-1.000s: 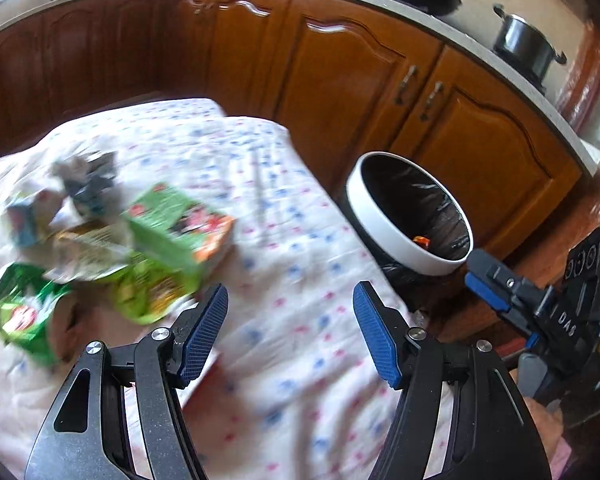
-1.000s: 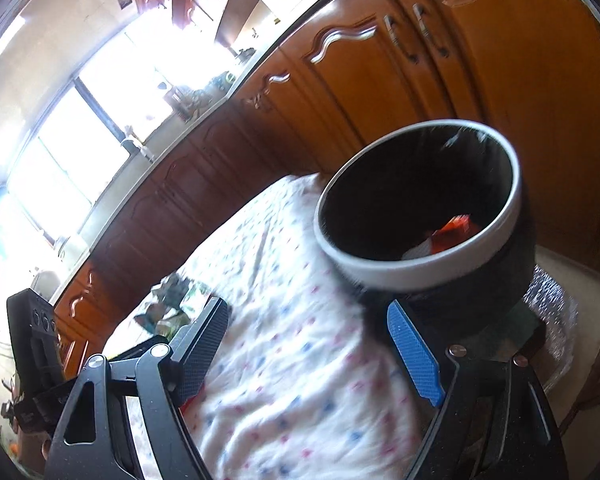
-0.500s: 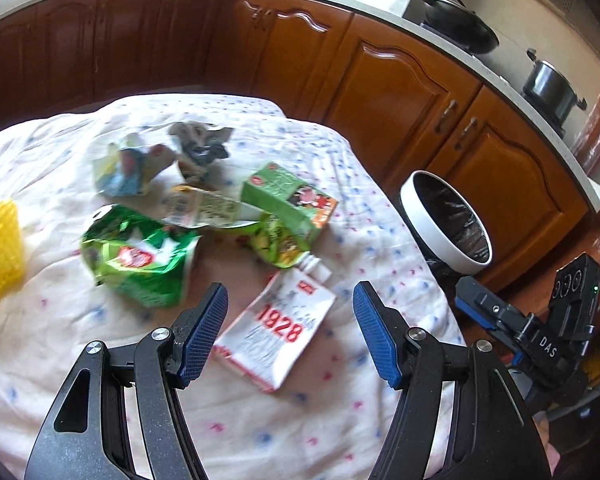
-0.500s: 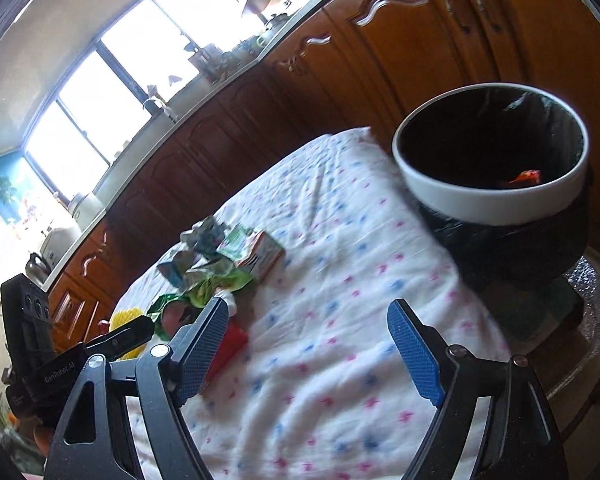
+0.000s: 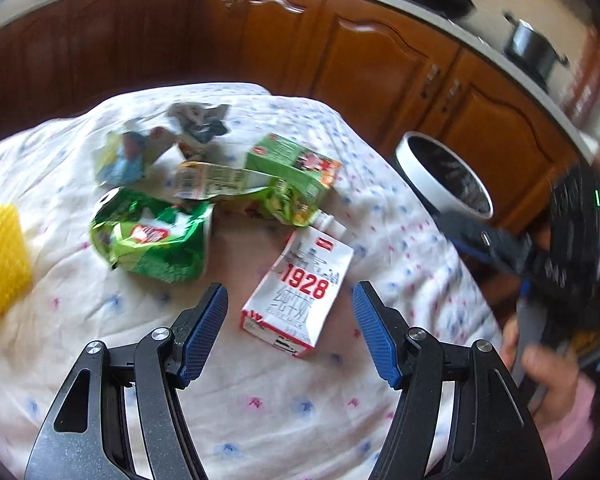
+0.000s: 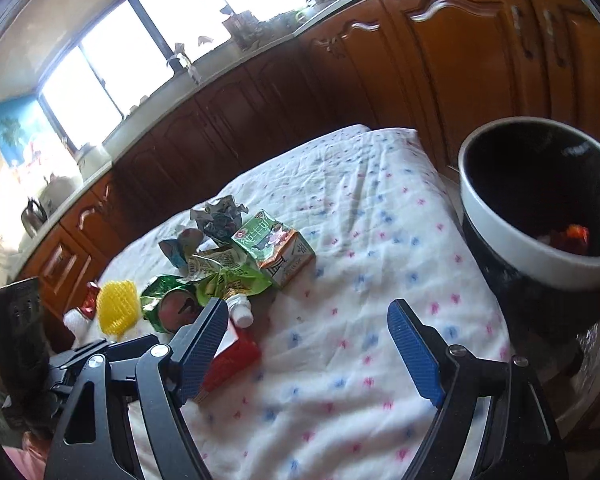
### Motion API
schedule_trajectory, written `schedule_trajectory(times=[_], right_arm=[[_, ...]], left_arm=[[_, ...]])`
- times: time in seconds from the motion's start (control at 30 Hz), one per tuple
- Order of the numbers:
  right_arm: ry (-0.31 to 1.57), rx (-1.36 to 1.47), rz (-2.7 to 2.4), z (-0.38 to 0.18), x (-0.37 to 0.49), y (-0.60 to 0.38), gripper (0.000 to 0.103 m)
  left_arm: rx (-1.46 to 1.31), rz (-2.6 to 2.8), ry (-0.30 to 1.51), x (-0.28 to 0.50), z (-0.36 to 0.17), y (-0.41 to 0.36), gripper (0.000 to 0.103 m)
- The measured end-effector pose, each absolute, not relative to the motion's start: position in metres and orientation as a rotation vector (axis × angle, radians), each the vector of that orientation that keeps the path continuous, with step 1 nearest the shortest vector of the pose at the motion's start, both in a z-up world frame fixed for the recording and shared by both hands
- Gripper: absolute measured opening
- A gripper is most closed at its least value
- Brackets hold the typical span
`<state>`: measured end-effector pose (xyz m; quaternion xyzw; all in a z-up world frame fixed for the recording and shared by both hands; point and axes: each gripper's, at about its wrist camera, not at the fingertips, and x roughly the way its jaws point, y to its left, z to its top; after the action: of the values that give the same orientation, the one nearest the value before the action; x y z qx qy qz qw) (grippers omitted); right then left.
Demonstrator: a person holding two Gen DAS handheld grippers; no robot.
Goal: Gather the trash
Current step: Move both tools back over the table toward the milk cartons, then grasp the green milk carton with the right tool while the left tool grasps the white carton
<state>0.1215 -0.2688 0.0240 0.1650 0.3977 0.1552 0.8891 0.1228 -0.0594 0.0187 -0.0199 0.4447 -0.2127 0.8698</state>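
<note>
1. Two views, left wrist first. Left hand-held gripper (image 5: 290,330) gapes with nothing between its pads, over the cloth-covered counter (image 5: 260,408). Milk carton (image 5: 300,300) lies flat just ahead of the pads. Green bag (image 5: 152,240), green box (image 5: 296,164) and wrappers (image 5: 160,144) lie clustered beyond; bin (image 5: 440,176) stands off the counter's right edge.
2. Right wrist. Right hand-held gripper (image 6: 308,346) spread wide, empty. Trash pile (image 6: 236,264) ahead-left; bin (image 6: 512,240) right, with something orange inside.
</note>
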Motion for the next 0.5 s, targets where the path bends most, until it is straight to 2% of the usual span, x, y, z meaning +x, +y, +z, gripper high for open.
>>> schedule_trajectory(times=[0.2, 0.5], right_arm=[[0.877, 0.217, 0.412, 0.022, 0.171, -0.242, 0.084], [0.953, 0.052, 0.509, -0.002, 0.22, -0.195, 0.082]], left_arm=[[0.082, -0.471, 0.938, 0.131, 0.008, -0.078, 0.068], [0.093, -0.466, 0.983, 0.146, -0.009, -0.083, 0.068]])
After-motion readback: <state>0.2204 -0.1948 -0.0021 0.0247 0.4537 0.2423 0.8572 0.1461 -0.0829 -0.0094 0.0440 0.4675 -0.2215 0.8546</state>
